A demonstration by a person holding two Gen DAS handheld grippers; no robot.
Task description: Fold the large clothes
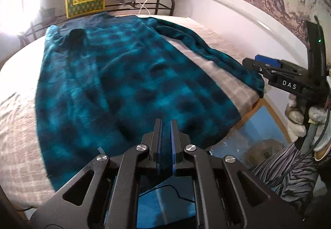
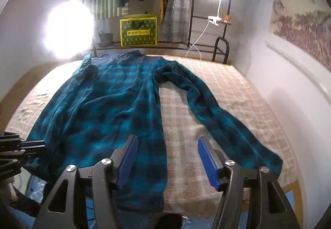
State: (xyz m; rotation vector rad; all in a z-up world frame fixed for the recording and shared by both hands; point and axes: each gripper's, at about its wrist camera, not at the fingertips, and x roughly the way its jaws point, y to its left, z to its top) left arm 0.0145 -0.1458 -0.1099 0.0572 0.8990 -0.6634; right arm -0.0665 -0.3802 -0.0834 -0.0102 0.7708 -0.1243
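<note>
Teal fleece garment point(image 2: 107, 109); only left view shows gloved hand point(image 1: 298, 119).

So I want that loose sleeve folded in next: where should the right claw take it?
Judging from its pose, at the cuff end of the sleeve, coming from the near bed edge. That end lies flat and free on the checked bedcover, apart from the garment's body, nearest the open right claw.
</note>
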